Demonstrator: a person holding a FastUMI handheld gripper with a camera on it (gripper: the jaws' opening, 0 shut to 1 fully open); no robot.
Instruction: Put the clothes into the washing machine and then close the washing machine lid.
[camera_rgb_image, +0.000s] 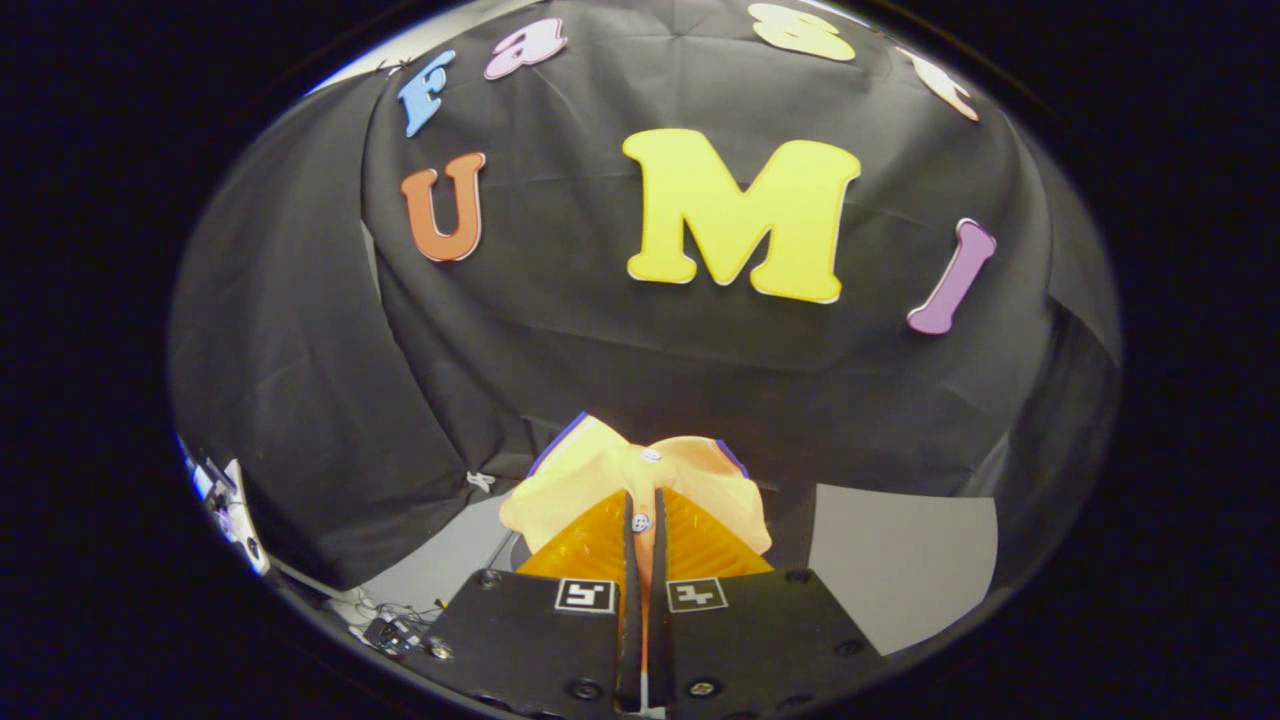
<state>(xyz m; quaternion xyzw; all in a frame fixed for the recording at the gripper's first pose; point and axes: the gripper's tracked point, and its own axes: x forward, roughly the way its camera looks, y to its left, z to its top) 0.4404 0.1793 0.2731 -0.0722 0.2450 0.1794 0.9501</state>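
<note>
Hanging in front of the black cloth wall, the small yellow garment is lifted clear of the surface below, bunched just ahead of the fingers. A pale grey panel lies lower down to the right, and loose cables sit near on the left; I cannot tell whether either belongs to the washing machine. The gripper has its fingers pressed nearly together, pinching a fold of the garment along the buttoned front, where a small white button sits right at the pinch and another button lies farther up. The cloth looks light, soft and floppy, so it should drape and swing rather than hold shape. A thick, gathered fold seems the safest hold; a thin edge could slip out.
</note>
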